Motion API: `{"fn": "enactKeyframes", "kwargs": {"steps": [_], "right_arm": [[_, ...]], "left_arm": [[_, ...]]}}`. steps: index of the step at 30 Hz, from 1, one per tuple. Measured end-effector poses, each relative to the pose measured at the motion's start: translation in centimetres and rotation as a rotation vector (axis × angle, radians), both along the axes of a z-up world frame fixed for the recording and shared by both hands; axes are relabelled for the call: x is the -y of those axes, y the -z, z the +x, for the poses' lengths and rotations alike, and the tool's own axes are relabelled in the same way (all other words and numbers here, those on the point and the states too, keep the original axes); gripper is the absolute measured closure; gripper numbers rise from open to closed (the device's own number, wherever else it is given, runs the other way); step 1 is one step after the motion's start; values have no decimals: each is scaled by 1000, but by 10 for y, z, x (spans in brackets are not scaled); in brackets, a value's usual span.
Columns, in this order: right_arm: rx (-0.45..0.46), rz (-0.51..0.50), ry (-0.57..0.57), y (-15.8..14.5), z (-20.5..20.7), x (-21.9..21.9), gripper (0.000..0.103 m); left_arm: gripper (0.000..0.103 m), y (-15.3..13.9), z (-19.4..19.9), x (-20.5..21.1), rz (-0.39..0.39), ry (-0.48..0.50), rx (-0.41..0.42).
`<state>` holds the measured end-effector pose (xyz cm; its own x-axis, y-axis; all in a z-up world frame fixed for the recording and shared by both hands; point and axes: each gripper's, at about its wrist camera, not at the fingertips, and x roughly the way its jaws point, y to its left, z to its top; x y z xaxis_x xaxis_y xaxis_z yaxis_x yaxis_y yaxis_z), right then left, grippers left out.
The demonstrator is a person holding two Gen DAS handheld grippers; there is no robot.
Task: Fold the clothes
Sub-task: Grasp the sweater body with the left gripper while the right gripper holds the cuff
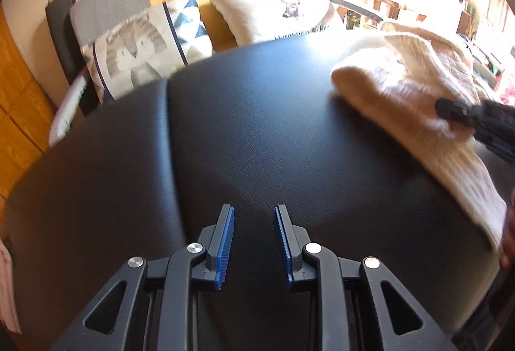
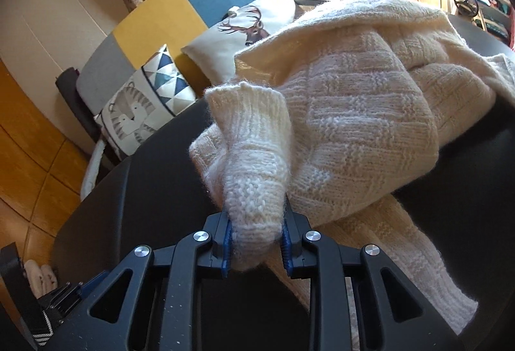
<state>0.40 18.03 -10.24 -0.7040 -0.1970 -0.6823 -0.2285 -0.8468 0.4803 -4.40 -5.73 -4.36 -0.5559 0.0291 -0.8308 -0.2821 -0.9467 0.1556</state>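
Now we hold right gripper clamped on sweater cuff; left gripper apart, empty. Risk: fuzzy knit slipping from pads, fold dragging askew ahead.

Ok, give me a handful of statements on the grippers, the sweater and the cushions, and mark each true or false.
1. The right gripper is clamped on a cuff of the cream sweater. True.
2. The left gripper holds the sweater too. False: nothing is between its fingers; it is above the bare black table.
3. The sweater is blue. False: it is cream.
4. A deer cushion lies on the sofa behind the table. True.
5. The sweater is laid out flat. False: it is bunched in folds.
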Motion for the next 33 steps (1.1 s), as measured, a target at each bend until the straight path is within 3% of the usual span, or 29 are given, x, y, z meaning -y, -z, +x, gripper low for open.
{"fn": "enactKeyframes", "kwargs": {"steps": [3,9,15,19,27,33], "right_arm": [[-6,-37,-19,0,8,18,78],[2,-20,-61,1,24,48,78],[2,-17,-127,9,42,76,78],[5,45,-170,8,56,94,78],[4,196,-250,-9,73,118,78],[-6,303,-293,-9,73,141,78]], "left_arm": [[77,-5,-6,0,0,33,-19],[77,-9,-11,-14,140,121,50],[77,-7,4,-37,125,176,49],[78,-3,5,-41,123,153,48],[78,5,-8,-27,272,127,168],[77,14,-12,-44,201,162,197]]}}
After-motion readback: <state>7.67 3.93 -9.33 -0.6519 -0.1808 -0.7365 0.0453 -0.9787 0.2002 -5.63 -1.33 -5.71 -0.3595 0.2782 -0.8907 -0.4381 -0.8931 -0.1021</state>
